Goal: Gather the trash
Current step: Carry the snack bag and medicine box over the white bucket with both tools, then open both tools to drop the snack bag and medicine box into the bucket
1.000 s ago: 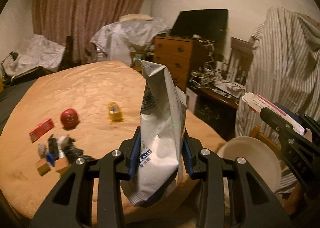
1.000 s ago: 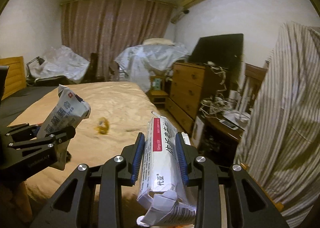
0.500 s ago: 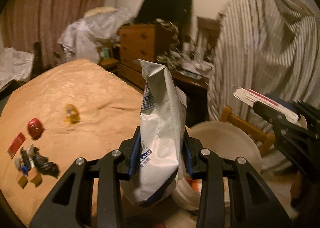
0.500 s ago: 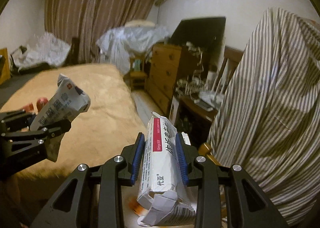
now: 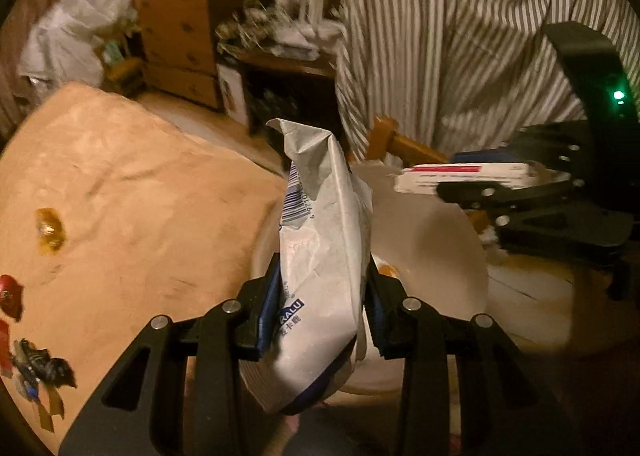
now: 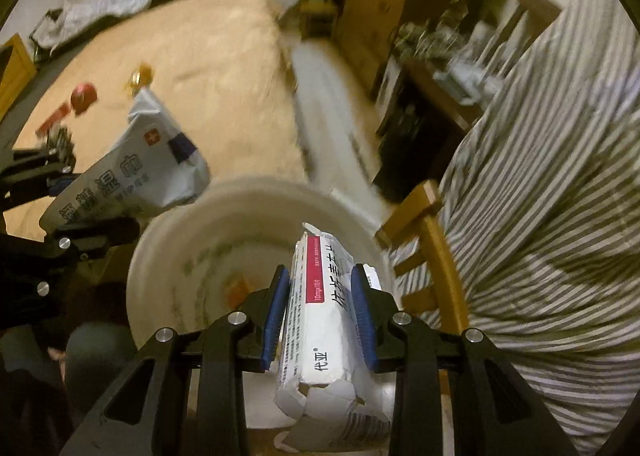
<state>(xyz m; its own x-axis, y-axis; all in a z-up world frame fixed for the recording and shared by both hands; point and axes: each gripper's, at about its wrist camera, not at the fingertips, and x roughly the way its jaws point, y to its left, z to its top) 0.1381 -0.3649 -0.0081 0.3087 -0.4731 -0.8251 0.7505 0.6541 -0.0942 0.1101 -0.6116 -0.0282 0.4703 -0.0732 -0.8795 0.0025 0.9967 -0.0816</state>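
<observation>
My left gripper (image 5: 322,276) is shut on a crumpled white wet-wipe packet (image 5: 320,256), which stands up between its blue pads. The same packet (image 6: 132,172) shows at the left of the right wrist view. My right gripper (image 6: 322,284) is shut on a white medicine box (image 6: 324,320) with a red stripe and a torn end; that box (image 5: 464,178) appears at the right of the left wrist view. Both grippers hang over a white round bin (image 6: 256,216) (image 5: 432,240) beside the bed, with a few orange scraps at its bottom.
The tan bed (image 5: 120,192) still carries a yellow wrapper (image 5: 49,230), a red round piece (image 5: 10,296) and dark scraps (image 5: 40,368). A wooden chair (image 6: 432,256) draped in striped cloth (image 6: 540,176) stands right of the bin. A dresser (image 5: 176,36) lies beyond.
Both grippers have swung from facing across the bed to pointing down over the white bin, each keeping hold of its item. The bed has slid to the left of both views.
</observation>
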